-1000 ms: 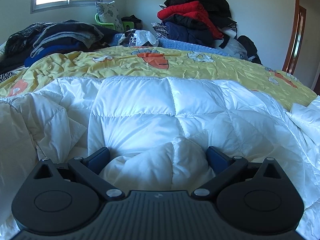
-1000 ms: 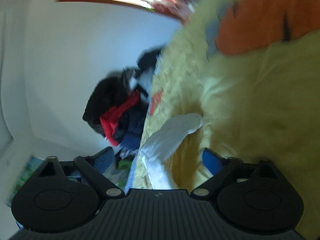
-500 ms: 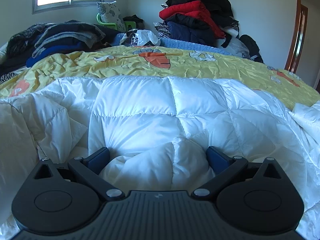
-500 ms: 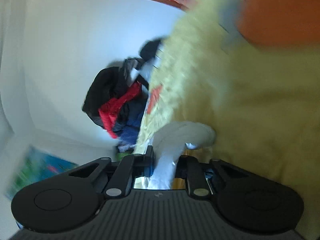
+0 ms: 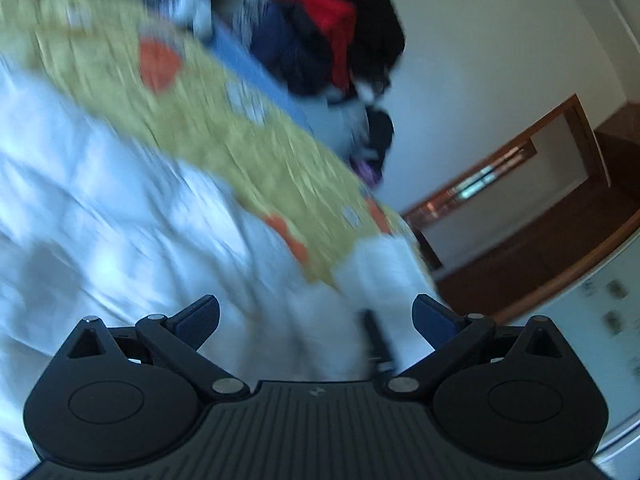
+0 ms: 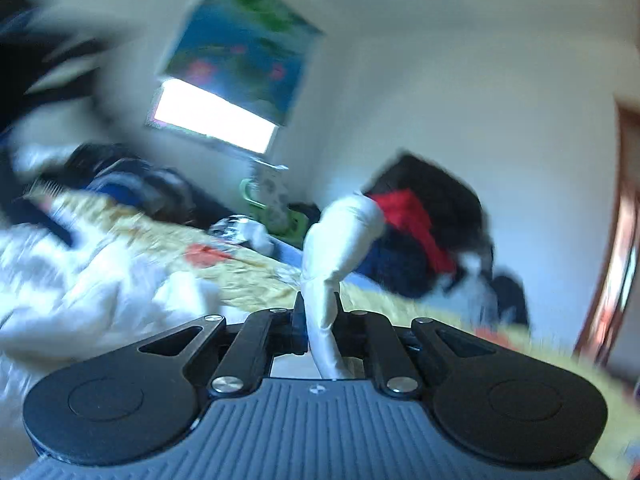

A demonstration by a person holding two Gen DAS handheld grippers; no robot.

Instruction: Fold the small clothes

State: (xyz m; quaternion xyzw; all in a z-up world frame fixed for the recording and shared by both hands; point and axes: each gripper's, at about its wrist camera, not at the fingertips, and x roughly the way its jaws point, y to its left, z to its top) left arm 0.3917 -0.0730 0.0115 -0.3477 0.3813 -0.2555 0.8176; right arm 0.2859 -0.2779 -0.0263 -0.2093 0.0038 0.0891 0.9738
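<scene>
Home bedroom: bed with white quilted duvet (image 5: 100,216) over yellow floral sheet (image 5: 248,148), heap of dark and red clothes (image 6: 420,224) by the white wall, bright window (image 6: 212,120), brown wooden door frame (image 5: 520,152).

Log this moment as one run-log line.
step: pick up small garment | right gripper: just closed, shut on white sock, lifted off yellow bedspread | left gripper: open, empty, over white duvet

white sock (image 6: 340,236) — pinched (blurred), upright
</scene>
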